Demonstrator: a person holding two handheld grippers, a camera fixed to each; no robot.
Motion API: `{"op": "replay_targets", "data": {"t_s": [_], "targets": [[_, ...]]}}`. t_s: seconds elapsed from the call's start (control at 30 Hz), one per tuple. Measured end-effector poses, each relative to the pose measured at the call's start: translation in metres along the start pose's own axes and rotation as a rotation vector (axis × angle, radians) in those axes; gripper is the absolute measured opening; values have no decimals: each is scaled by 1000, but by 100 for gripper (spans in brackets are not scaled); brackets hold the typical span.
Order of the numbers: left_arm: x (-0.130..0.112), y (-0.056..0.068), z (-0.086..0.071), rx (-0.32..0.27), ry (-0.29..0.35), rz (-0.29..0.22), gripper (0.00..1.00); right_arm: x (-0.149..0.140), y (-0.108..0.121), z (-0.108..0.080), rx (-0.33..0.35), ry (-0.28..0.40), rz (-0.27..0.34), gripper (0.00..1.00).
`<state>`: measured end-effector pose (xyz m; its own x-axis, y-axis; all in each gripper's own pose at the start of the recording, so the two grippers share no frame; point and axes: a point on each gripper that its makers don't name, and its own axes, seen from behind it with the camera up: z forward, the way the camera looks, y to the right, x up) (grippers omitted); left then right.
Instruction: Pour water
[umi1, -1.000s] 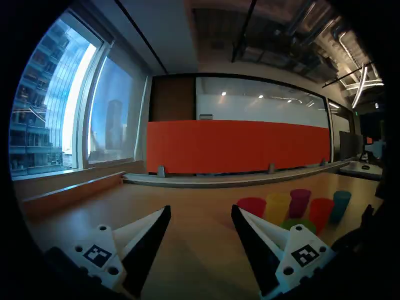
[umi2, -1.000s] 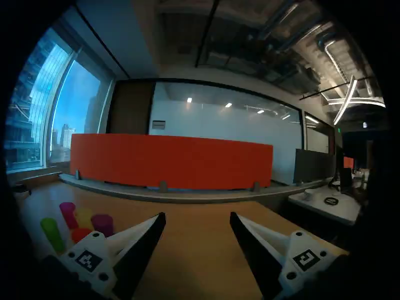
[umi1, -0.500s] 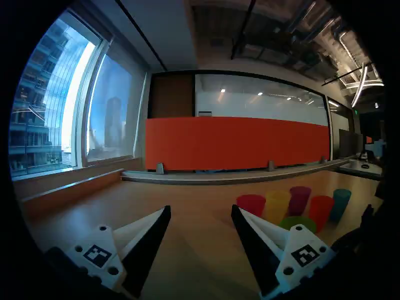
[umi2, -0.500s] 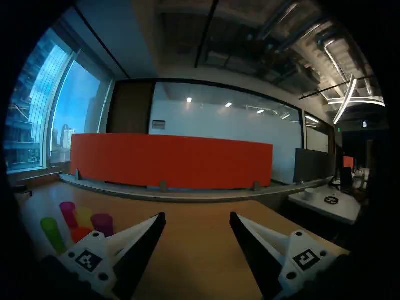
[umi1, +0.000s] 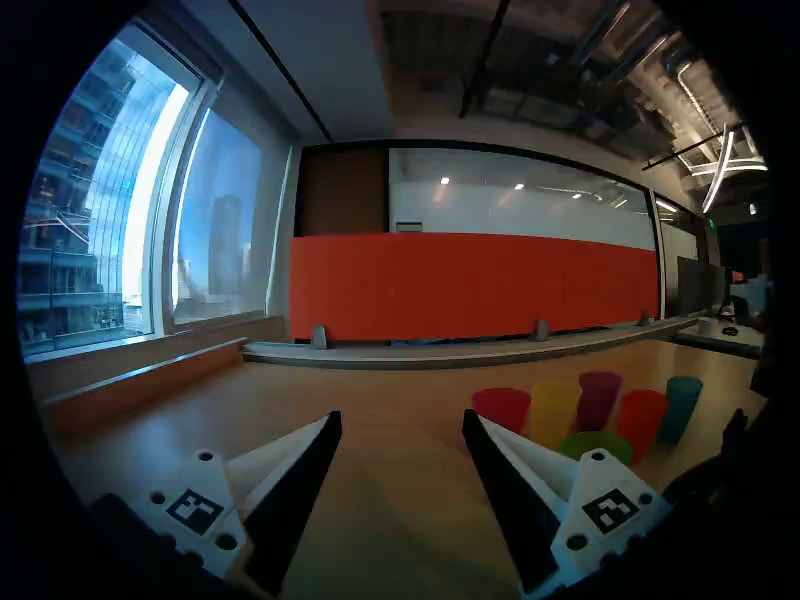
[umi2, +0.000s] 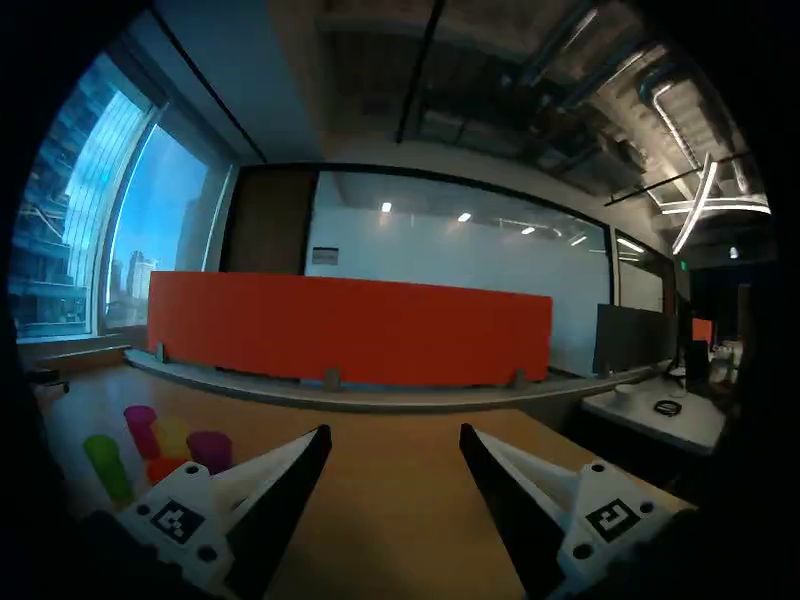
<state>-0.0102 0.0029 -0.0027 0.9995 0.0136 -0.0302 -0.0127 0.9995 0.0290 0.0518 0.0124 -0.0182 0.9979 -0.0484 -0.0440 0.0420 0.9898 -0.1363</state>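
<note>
We see coloured cups (umi1: 555, 410) clustered on the wooden table (umi1: 400, 500), contents hidden from us. They stand just right of our left gripper (umi1: 401, 418) and left of our right gripper (umi2: 394, 432); both gape empty.

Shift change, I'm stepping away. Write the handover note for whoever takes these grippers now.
Left gripper: open, empty, above the wooden table; the coloured cups stand ahead to its right.
Right gripper: open, empty; the cups sit to its lower left.
Done: nothing gripped, no pour visible. Cannot tell which cup holds water.
Left: grasp a cup, pour into another.
</note>
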Motion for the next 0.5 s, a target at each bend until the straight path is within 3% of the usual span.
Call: {"op": "replay_targets", "data": {"t_s": [0.27,0.5], "targets": [[0,-1,0,0,0,1,89,9,0,-1,30,49,0,99],[0,-1,1,1,0,1,89,0,-4,1,67,50,8,99]]}}
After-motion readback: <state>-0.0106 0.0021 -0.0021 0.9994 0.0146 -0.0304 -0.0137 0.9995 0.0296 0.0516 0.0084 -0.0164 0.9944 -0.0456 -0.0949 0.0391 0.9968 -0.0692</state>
